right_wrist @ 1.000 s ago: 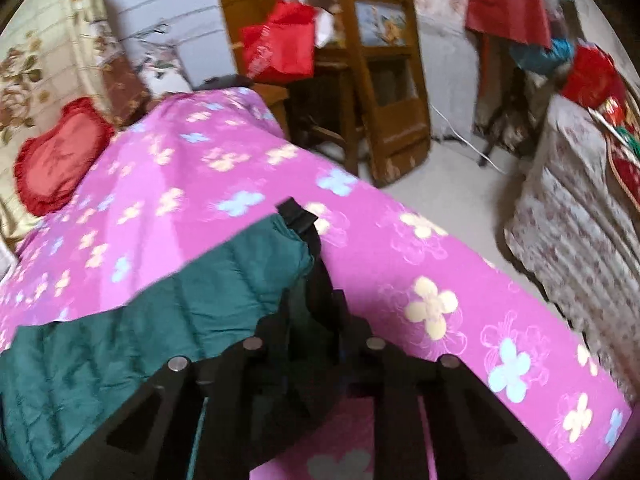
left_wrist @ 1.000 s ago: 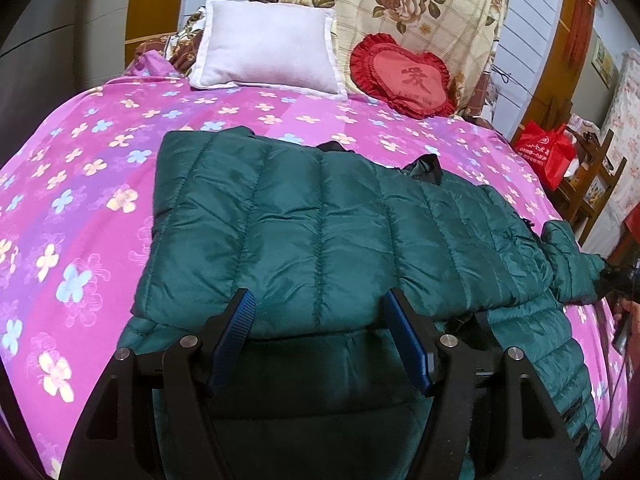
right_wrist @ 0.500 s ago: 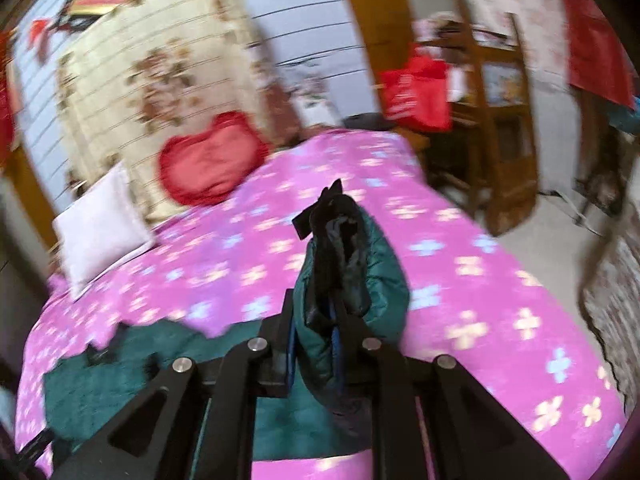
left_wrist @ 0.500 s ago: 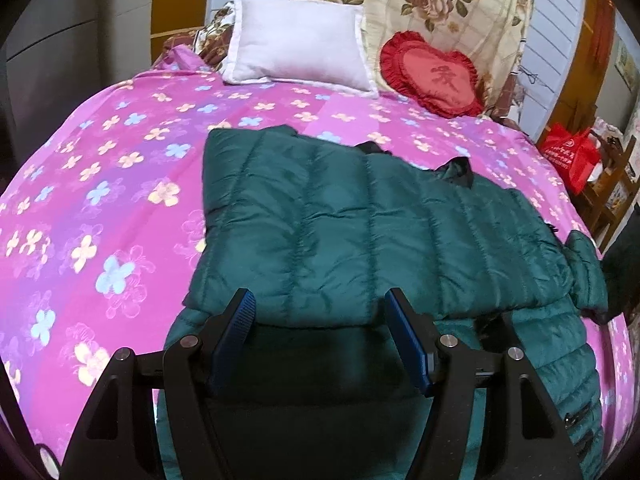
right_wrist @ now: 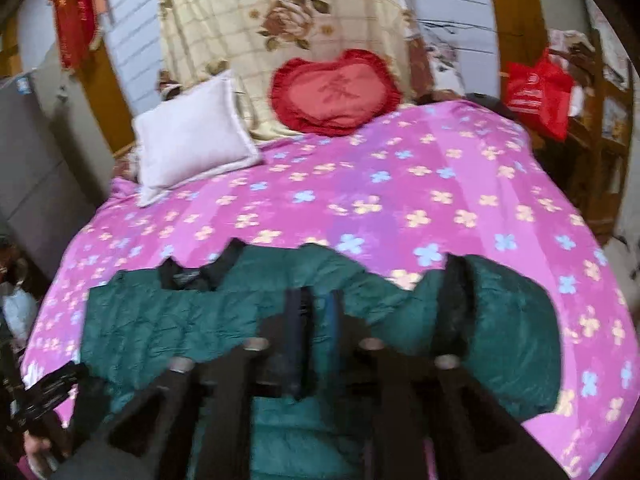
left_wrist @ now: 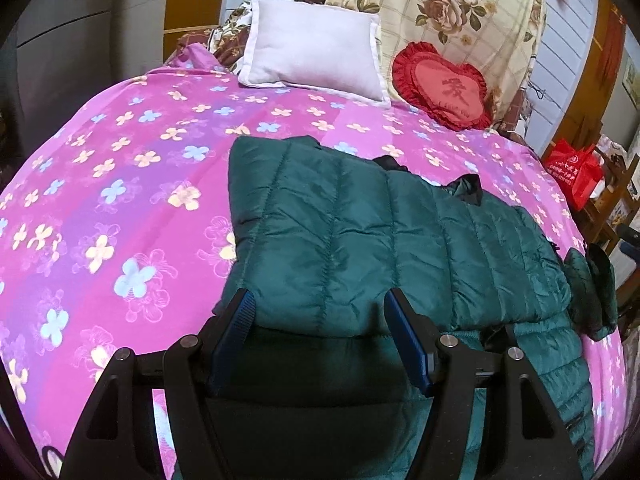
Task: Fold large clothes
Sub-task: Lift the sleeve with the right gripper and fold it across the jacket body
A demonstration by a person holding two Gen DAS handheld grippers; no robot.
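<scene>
The green quilted jacket point(left_wrist: 360, 248) lies spread across the near half of the bed point(left_wrist: 120, 184), on a pink bedspread printed with small flowers. In the left wrist view its left part is folded over the body, with black lining showing at the collar, and one sleeve point(left_wrist: 592, 292) lies doubled up at the jacket's right edge, close to the side of the bed. In the right wrist view, which is blurred, that sleeve point(right_wrist: 504, 320) rests on the bedspread to the right of the tool.

The left gripper point(left_wrist: 320, 332) hovers over the near hem of the folded part; its jaws stand wide apart with nothing pinched between them. The right gripper point(right_wrist: 314, 320) is over the middle of the jacket. Its jaws have just been opening and now show a narrow gap, and no cloth is visibly caught in it.

At the head of the bed a white pillow point(left_wrist: 316, 48) lies beside a red heart-shaped cushion point(left_wrist: 444, 88), both against a cream rose-patterned quilt point(left_wrist: 440, 4). A red bag point(left_wrist: 572, 172) sits off the bed's right side.
</scene>
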